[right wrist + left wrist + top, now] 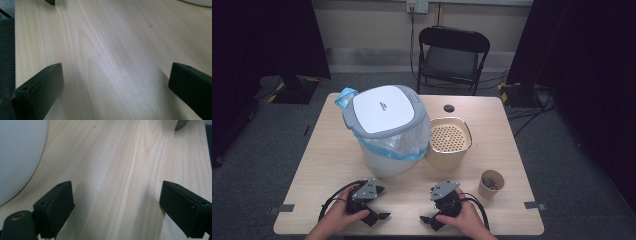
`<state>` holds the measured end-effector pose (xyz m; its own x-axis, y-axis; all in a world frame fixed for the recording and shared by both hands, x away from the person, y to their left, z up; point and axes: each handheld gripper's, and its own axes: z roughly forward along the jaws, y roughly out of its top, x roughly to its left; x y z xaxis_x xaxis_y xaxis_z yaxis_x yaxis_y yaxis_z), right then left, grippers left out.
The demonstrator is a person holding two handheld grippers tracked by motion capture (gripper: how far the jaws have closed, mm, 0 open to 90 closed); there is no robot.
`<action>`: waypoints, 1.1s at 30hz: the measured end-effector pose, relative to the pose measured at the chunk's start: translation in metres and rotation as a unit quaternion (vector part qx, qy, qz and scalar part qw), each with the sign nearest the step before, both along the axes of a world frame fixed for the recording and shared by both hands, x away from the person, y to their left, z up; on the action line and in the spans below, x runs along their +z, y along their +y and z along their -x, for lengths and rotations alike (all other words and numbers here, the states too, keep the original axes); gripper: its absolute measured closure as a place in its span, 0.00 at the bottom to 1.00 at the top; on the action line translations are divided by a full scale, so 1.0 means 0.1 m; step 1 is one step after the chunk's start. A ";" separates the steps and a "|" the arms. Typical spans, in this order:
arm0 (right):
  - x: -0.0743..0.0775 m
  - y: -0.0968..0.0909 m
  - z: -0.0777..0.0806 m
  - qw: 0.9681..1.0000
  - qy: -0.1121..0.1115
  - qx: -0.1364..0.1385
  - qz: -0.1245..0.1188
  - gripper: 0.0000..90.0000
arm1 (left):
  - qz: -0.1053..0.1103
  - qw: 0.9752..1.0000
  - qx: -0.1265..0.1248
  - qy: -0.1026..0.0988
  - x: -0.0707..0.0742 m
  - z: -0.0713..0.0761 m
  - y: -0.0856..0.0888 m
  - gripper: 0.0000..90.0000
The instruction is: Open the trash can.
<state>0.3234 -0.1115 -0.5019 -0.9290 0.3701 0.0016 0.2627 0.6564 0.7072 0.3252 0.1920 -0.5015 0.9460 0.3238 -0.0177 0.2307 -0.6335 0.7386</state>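
My left gripper (382,203) rests on the wooden table (322,165) near its front edge, held by a hand, with its jaws pointing right. In the left gripper view the left gripper (117,205) is open, with bare wood between its fingers. My right gripper (428,205) lies a short way to its right, also held by a hand, and faces left towards it. In the right gripper view the right gripper (116,87) is open over bare wood too. Behind both stands a white bin (384,130) with a grey-rimmed lid and a blue bag liner; its white wall (15,157) shows in the left gripper view.
A beige canister with a perforated top (448,142) stands right of the bin. A small paper cup with bits inside (490,183) sits at the front right. A black folding chair (452,57) is beyond the table's far edge.
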 end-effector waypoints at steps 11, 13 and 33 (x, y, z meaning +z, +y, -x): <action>0.09 -0.04 -0.04 1.000 0.021 0.019 -0.011 0.32 | -0.011 1.000 -0.010 0.001 0.00 0.00 -0.01 0.07; 0.20 -0.04 -0.06 0.999 0.032 0.013 -0.010 0.25 | -0.010 1.000 -0.010 0.001 0.00 0.00 -0.01 0.07; 1.11 -0.19 -0.32 1.000 0.024 0.000 -0.012 0.51 | -0.007 1.000 -0.014 0.003 -0.01 0.00 -0.02 0.06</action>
